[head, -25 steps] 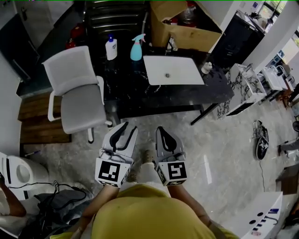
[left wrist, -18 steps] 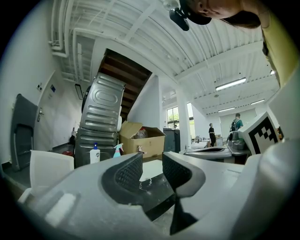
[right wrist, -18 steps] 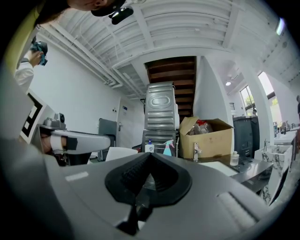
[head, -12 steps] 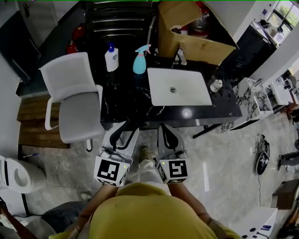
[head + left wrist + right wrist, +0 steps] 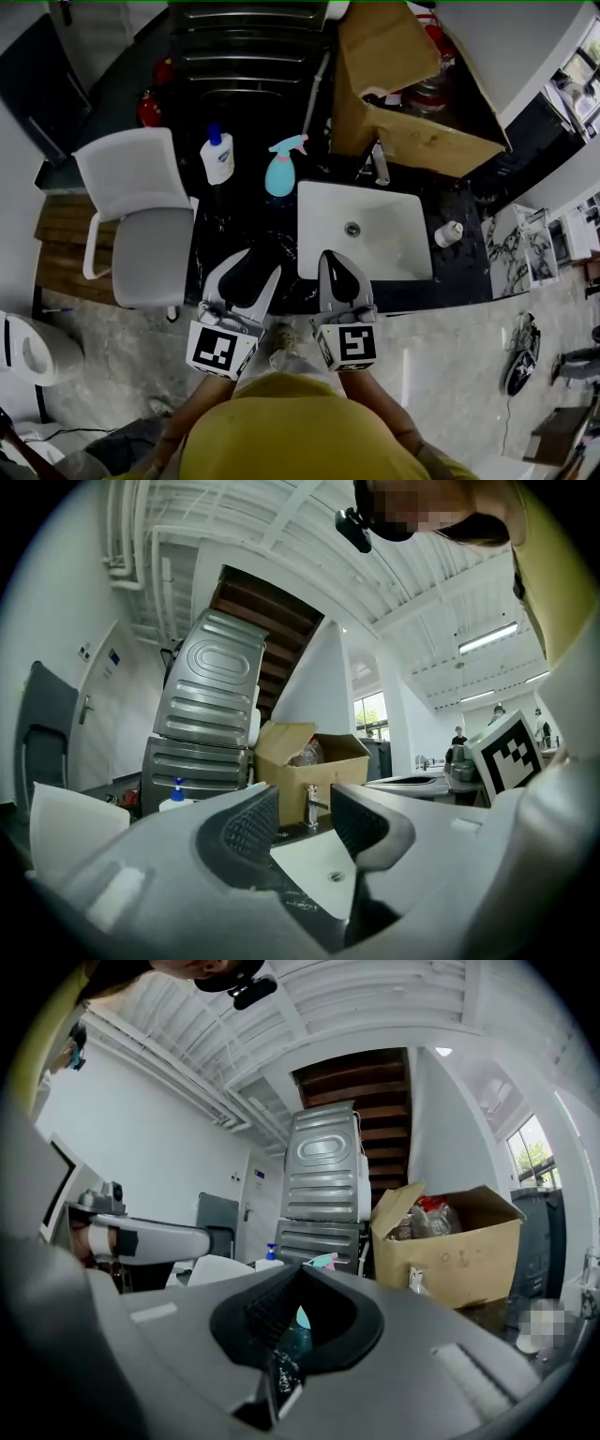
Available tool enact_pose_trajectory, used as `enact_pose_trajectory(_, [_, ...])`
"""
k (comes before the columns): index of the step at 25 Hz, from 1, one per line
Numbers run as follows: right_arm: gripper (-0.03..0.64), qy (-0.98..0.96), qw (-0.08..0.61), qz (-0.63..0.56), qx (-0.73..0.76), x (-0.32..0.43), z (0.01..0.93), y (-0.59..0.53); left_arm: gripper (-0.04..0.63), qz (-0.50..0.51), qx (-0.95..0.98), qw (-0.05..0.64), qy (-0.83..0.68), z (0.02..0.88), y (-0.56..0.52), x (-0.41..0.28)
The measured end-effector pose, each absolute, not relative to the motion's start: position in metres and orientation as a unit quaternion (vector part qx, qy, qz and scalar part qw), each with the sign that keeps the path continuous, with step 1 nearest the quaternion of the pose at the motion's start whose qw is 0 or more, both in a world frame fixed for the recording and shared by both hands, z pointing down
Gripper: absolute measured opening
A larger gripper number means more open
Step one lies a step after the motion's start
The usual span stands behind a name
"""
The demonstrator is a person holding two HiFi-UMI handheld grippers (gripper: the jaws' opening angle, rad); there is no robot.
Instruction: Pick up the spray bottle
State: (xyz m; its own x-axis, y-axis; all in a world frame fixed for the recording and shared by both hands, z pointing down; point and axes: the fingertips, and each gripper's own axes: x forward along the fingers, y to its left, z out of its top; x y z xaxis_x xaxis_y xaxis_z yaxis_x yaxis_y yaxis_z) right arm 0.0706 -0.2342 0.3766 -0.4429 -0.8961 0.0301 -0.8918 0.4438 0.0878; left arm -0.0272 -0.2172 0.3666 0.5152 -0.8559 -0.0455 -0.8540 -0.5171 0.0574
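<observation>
Spray bottle (image 5: 279,169): teal body, pink trigger, upright at upper centre on black marble counter (image 5: 230,214), just left of white sink (image 5: 361,230).
Bare counter separates it from both grippers at the front edge. Left gripper (image 5: 258,263) jaws opening, nothing between; right gripper (image 5: 334,257) jaws pressed together, empty. Cardboard box (image 5: 412,141), upper right, holds clear plastic items.

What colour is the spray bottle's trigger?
Pink trigger on a teal spray bottle; clearest in the head view.

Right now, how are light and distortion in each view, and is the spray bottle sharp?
Head view: even light, edges bent, spray bottle sharp against the dark counter. Left gripper view: fisheye, black corners, bright ceiling lamp. Right gripper view: same fisheye; spray bottle partly visible.
</observation>
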Motion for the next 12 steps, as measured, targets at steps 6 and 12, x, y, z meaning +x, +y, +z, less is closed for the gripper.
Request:
enact_pose_trajectory(6, [0.001, -0.863, 0.048, -0.025, 0.502, 0.081, 0.396, -0.281, 0.198, -0.022, 0.858, 0.006, -0.514, 0.374, -0.266, -0.020])
enact_pose_trajectory(12, [0.002, -0.869, 0.050, -0.023, 0.491, 0.073, 0.402, -0.298, 0.204, -0.022, 0.853, 0.009, -0.521, 0.386, -0.290, -0.022])
